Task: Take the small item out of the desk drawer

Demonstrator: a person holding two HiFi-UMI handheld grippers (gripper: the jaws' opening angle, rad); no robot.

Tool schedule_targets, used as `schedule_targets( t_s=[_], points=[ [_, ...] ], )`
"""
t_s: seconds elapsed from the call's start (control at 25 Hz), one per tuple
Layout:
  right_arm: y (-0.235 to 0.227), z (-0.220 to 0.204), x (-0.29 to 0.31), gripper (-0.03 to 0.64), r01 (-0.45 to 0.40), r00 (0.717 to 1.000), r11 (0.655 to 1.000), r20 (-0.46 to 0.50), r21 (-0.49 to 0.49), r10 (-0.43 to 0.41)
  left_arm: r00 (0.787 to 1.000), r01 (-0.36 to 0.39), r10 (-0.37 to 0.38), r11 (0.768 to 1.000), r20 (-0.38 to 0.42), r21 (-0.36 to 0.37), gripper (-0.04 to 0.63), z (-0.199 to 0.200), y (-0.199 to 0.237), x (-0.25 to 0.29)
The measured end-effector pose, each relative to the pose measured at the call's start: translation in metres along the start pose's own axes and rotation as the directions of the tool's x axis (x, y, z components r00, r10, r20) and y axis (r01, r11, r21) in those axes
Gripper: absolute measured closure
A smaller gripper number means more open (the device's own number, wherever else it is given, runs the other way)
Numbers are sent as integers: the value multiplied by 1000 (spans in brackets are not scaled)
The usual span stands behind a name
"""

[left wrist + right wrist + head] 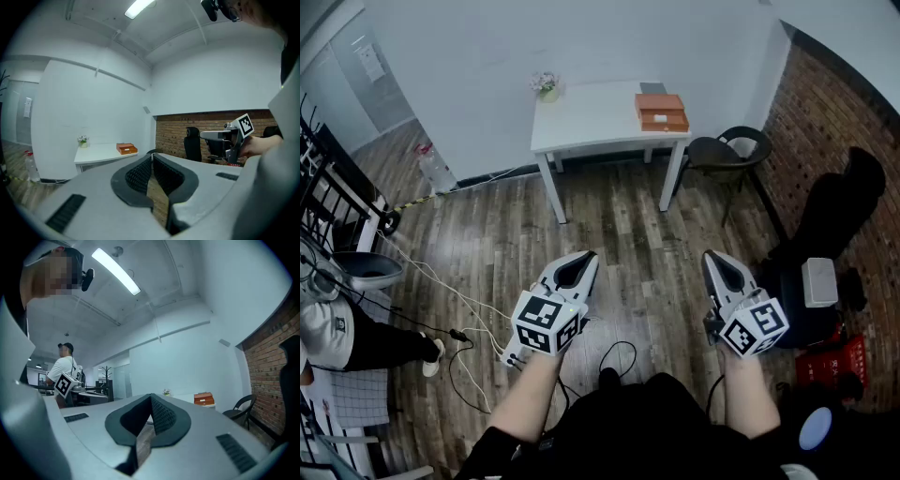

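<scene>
A white desk stands against the far wall across the wooden floor. At its right end lies an orange box-like unit, and near its left end a small flower pot. No drawer or small item can be made out from here. My left gripper and right gripper are held side by side well short of the desk, both pointing toward it. Each is shut with nothing between its jaws. The left gripper view shows the desk and the orange unit far off. The right gripper view shows the orange unit small in the distance.
A black chair sits right of the desk beside a brick wall. Cables trail over the floor at left, near a person and a plastic bottle. A black bag and a red crate are at right.
</scene>
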State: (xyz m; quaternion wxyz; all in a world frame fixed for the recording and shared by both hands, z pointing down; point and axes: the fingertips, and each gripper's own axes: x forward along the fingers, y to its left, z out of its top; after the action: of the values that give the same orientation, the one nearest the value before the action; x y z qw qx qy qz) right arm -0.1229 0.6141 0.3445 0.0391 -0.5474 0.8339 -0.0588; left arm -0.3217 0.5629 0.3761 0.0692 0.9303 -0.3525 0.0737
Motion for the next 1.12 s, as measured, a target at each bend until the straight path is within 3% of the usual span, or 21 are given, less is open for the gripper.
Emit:
schedule_targets(
  t_s=[0.24,0.52,0.72,1.12],
  points=[
    [-28,-4,22,614,5,1000,1000,-5,6,-5,1000,-3,2,1000,-10,-16,574,-5,19,33],
    [-97,2,35,614,1,1000,1000,-4,31,0,999,-29,29,999,-22,-32,574,6,14,95],
    [-156,15,37,614,3,1000,1000,8,-3,-3,998,-61,60,998,-12,-19,574,23,0,146],
    [-234,11,48,614,-24,999,989,32,147,19,998,-57,56,997,-32,-47,574,31,-19,219]
  ],
)
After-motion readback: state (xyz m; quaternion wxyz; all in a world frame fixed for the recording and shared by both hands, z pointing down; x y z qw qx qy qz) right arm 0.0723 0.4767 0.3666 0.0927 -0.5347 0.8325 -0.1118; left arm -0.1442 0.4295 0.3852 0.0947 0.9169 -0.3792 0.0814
